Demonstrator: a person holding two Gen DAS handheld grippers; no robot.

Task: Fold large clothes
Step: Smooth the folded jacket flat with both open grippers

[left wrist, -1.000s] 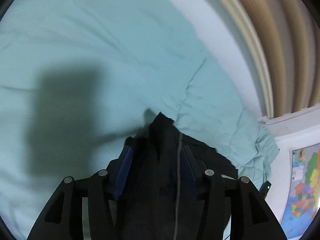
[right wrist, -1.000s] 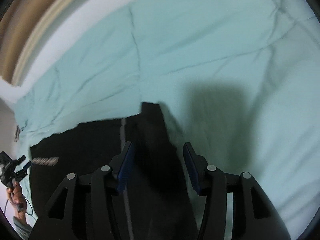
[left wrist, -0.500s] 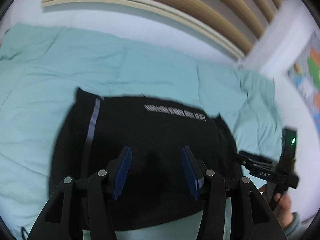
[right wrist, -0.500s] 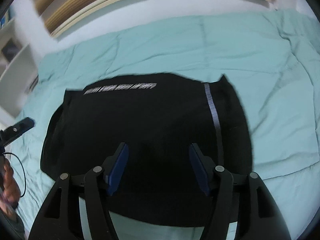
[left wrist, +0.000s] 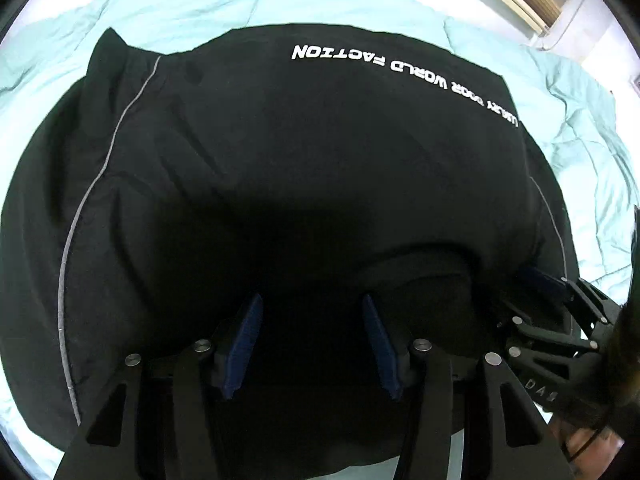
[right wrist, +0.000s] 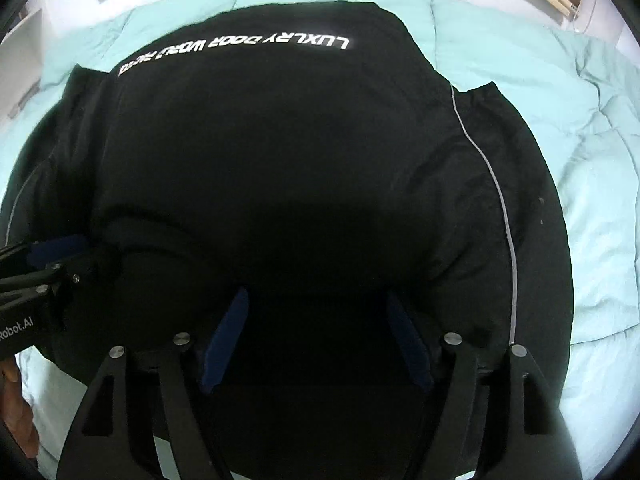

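You are hovering both claws, left claw [left wrist: 310,344] and right claw [right wrist: 316,340], apart and empty over the black garment [left wrist: 300,168] lying folded on the bed [left wrist: 580,128], the right's jaws having just been widening; a careless low pinch is risking dragging the top layer askew.

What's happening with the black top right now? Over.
Both tongs open, left and right, right ones just widened. Black top lying folded on the green blanket. Nothing in the way.
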